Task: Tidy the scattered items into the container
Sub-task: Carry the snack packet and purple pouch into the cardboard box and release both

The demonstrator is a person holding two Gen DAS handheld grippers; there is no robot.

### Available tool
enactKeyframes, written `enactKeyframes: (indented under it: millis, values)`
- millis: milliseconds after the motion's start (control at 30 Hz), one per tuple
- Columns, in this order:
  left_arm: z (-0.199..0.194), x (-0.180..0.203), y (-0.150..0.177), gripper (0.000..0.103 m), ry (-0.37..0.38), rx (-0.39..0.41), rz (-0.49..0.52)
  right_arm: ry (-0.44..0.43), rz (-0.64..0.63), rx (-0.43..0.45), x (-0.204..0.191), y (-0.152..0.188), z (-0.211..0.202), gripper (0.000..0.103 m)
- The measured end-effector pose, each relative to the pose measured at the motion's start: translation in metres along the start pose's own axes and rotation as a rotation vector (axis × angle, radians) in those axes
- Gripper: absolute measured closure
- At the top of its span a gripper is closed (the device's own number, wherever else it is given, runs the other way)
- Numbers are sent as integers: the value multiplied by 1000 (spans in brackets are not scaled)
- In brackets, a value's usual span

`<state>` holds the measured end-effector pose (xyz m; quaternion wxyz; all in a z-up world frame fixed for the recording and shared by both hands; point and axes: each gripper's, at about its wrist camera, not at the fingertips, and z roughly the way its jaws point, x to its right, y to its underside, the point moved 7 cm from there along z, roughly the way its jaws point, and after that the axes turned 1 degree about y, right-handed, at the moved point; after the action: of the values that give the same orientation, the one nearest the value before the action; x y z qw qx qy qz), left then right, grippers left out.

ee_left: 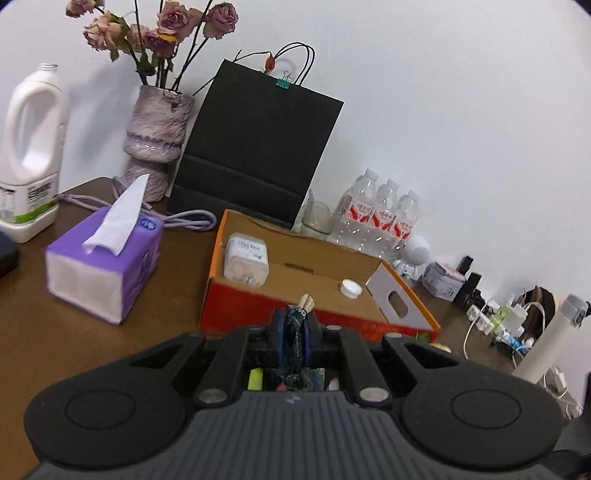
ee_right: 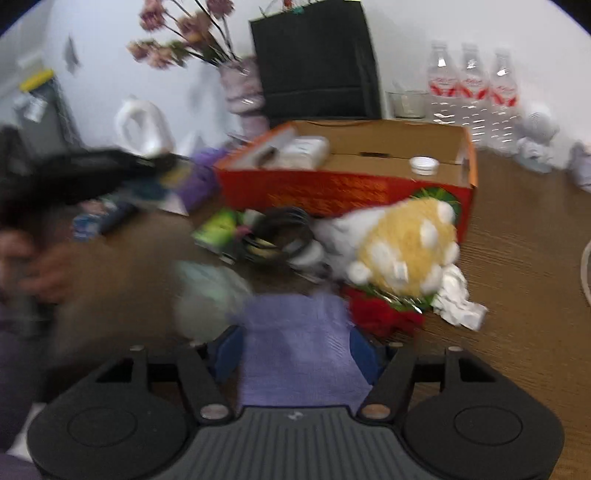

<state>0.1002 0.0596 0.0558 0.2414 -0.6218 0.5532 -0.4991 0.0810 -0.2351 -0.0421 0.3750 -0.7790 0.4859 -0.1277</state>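
Left gripper [ee_left: 295,328], clamping a dark patterned cloth item [ee_left: 294,332], is nearing the orange cardboard box [ee_left: 295,314] (could snag its near wall); right gripper [ee_right: 295,354] is gaping around a lilac cloth [ee_right: 295,343], unpinched.

Background along the white wall: vase [ee_left: 157,129] of dried roses [ee_left: 162,27], black paper bag [ee_left: 255,147] with a green binder clip [ee_left: 282,82], white jug [ee_left: 31,147], three water bottles [ee_left: 380,218], glass cup [ee_left: 316,218]. Purple tissue pack [ee_left: 103,258] on the brown bench [ee_left: 177,266].
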Motion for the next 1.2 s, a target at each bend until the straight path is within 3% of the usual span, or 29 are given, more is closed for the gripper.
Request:
enactKeyframes:
  millis: [67,100,167,200,233,300,467,700,833,1000,1100,1167,1200]
  values:
    - [-9,3,4,92,-2,0,2,61,-52,-22,-7,8,20,50]
    - [-15,3,6,92,-4,2,-4,98,-65,-48,-10,12,29,63]
    - [-28,2,12,92,-3,10,-16,145,-77,-16,-17,15,30,77]
    - [-35,1,17,92,-8,13,-19,154,-56,-16,-21,17,29,92]
    - [-40,2,22,92,-17,13,-17,168,-39,-16,-24,21,27,97]
    - [-49,8,33,92,-39,13,0,192,-5,0,-29,30,20,100]
    - [-61,18,56,91,12,-48,-31,151,163,90,-38,59,-32,102]
    - [-68,31,45,92,44,-9,-16,241,210,312,-10,36,-120,102]
    - [-52,49,10,92,59,30,47,256,199,405,6,-2,-138,101]
    - [8,75,-58,92,139,27,38,206,226,517,36,-95,-140,101]
    - [79,81,-86,92,133,-60,-10,147,281,494,58,-161,-106,101]
    - [137,73,-85,93,88,-186,-95,141,309,415,73,-194,-64,101]
    - [160,67,-81,93,50,-213,-124,162,323,357,81,-206,-37,101]
